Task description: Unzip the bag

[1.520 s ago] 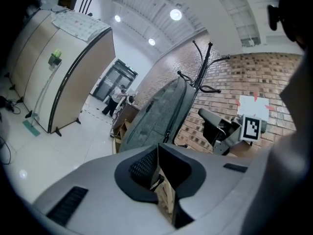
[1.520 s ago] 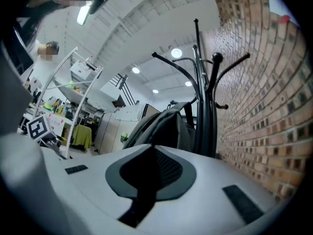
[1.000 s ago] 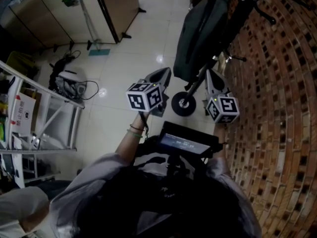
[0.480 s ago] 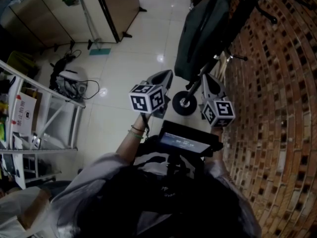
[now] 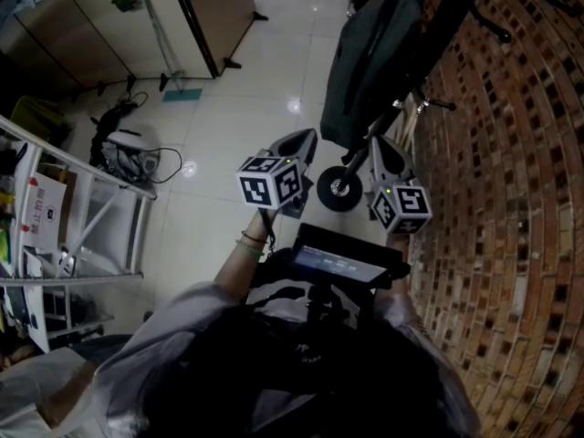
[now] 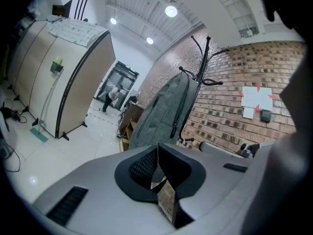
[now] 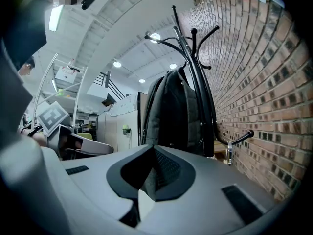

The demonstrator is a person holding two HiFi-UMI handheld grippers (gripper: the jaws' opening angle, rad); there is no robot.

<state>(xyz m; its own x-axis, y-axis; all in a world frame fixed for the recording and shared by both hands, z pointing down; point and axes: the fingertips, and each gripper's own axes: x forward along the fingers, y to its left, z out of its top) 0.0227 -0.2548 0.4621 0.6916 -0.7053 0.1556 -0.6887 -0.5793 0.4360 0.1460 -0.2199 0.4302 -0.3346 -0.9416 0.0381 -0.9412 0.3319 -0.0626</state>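
A dark grey backpack [image 5: 374, 57] hangs upright on a black coat stand [image 7: 198, 82] beside the brick wall. In the left gripper view the backpack [image 6: 164, 109] is ahead and apart from the jaws, with a black strap down its side. It also fills the middle of the right gripper view [image 7: 171, 111]. My left gripper [image 5: 306, 142] is held level in front of the bag's lower end, shut and empty [image 6: 157, 150]. My right gripper [image 5: 383, 149] is held beside it nearer the wall, also shut with nothing between its jaws [image 7: 152, 150]. Neither touches the bag.
A black wheel [image 5: 339, 190] of a scooter stands on the floor under the bag. The brick wall [image 5: 511, 199] runs along the right. At the left are a metal shelf rack [image 5: 82, 217] and cables [image 5: 128, 153], and a beige cabinet [image 5: 210, 7] stands at the back.
The right gripper's marker cube has shifted slightly left and rolled a little. The left gripper and the bag have kept still.
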